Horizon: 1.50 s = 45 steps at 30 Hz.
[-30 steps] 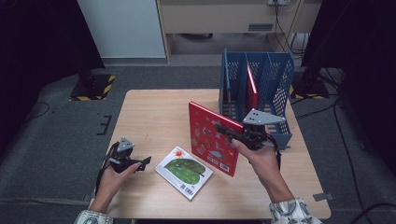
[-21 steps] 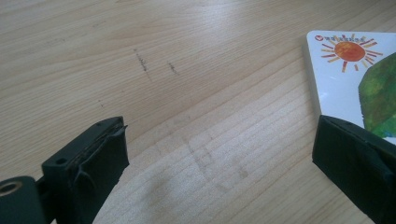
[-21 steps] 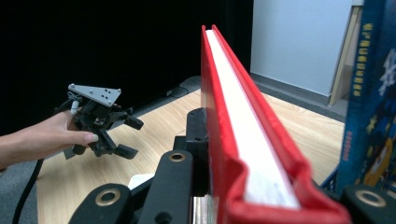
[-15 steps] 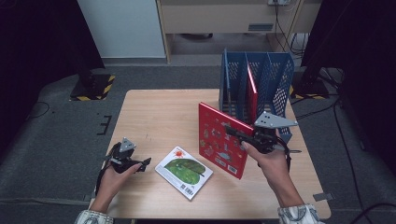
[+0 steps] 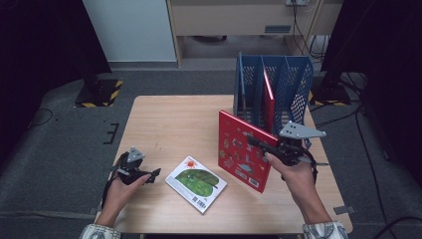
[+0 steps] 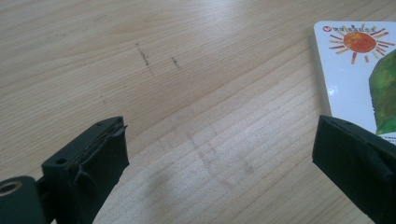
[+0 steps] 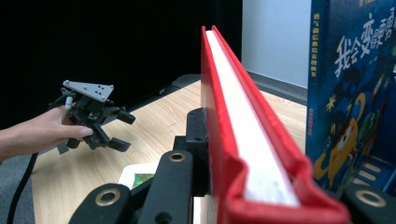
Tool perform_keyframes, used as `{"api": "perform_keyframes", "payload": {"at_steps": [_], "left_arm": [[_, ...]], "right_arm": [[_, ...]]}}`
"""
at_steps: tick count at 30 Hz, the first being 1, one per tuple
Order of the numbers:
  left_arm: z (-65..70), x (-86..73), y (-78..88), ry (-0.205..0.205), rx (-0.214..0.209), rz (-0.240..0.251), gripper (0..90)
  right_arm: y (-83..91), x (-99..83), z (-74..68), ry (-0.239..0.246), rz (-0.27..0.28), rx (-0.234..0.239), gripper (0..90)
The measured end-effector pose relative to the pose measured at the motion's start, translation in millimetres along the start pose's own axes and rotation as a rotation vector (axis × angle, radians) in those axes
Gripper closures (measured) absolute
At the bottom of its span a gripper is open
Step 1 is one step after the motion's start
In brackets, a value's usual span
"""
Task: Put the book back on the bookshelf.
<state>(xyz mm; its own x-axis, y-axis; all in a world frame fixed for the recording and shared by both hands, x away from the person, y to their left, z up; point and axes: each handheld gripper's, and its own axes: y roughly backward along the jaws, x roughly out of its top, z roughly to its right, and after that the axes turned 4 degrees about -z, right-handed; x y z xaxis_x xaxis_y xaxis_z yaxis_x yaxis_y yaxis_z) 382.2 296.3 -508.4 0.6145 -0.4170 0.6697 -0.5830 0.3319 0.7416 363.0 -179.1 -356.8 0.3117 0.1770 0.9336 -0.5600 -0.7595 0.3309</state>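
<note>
Right gripper (image 5: 262, 145) clamps one red book (image 5: 241, 152) upright — left gripper (image 5: 150, 174) gapes empty beside one white book (image 5: 195, 182).

We see the left gripper (image 5: 149, 175) as black, with two blunt jaws padded in crinkled black tape, a grey three-cornered plate on top and a dark cable. The right gripper (image 5: 254, 141) matches it, showing brass-ringed holes. Both cuffs are patterned light fabric.
</note>
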Motion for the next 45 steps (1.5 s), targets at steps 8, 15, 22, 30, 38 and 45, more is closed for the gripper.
{"api": "perform_keyframes", "payload": {"at_steps": [8,15,22,30,38,45], "left_arm": [[-0.2,-0.1,0.1,0.000,0.002,-0.001,2.6],[-0.3,-0.3,0.1,0.000,0.003,-0.003,2.6],[-0.5,-0.3,0.1,0.001,0.004,-0.003,2.6],[0.0,-0.6,-0.3,0.000,0.004,-0.005,2.6],[0.2,-0.8,-0.5,-0.001,0.004,-0.007,2.6],[0.4,-0.8,-0.4,-0.004,0.004,-0.008,2.7]], "right_arm": [[7.4,-2.5,1.9,-0.006,0.002,-0.008,80.0],[13.7,-3.8,2.8,-0.008,0.006,-0.016,80.0],[20.4,-4.5,4.6,-0.010,0.006,-0.026,80.0],[35.3,-2.7,5.5,-0.021,0.019,-0.043,80.0],[53.1,7.8,5.9,-0.025,0.042,-0.063,80.0],[66.8,18.5,7.1,-0.030,0.055,-0.085,80.0]]}}
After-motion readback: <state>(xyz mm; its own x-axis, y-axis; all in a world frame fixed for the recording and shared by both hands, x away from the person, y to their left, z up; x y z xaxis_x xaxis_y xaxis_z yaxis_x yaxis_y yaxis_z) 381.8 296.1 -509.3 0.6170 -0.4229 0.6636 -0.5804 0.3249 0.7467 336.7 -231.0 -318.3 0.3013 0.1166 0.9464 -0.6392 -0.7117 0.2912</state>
